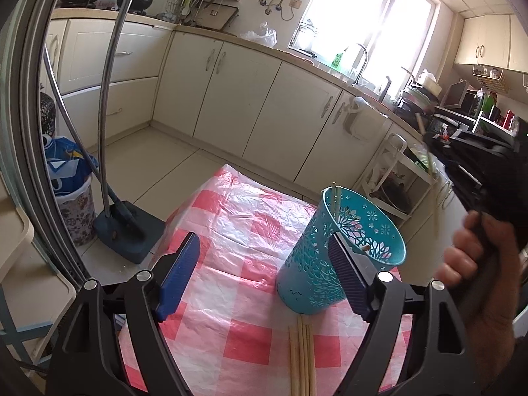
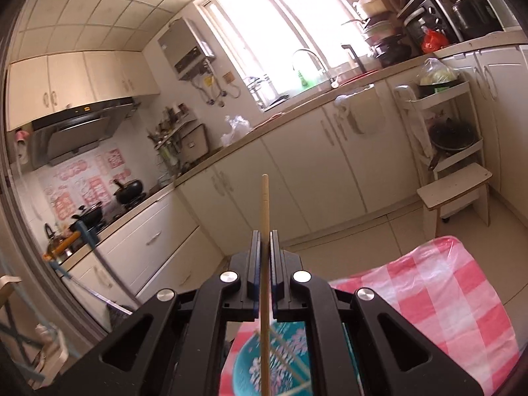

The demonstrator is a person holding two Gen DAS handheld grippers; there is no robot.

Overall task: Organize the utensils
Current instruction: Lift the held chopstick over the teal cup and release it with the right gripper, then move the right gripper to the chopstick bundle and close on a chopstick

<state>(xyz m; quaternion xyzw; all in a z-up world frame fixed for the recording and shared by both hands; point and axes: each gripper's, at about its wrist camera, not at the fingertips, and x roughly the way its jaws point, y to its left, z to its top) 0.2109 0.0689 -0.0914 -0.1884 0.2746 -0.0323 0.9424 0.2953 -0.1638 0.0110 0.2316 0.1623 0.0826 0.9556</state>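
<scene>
One wooden chopstick (image 2: 265, 231) is clamped between the closed fingers of the right gripper (image 2: 265, 241); its long axis runs forward along the fingers, tip raised toward the cabinets (image 2: 297, 171), lower end hanging over the teal holder (image 2: 280, 359). The left gripper (image 1: 264, 264) is seen with fingers wide and opening, nothing pressed between them; its right finger (image 1: 346, 277) overlaps the holder's wall. The perforated teal holder (image 1: 316, 264) stands slightly tilted on the desk (image 1: 231, 231), which is covered in pink-and-white checked plastic. Loose chopsticks (image 1: 302, 359) lie on the desk just before it, parallel, pointing at its base. A bright kitchen window (image 1: 363, 19) is noted.
</scene>
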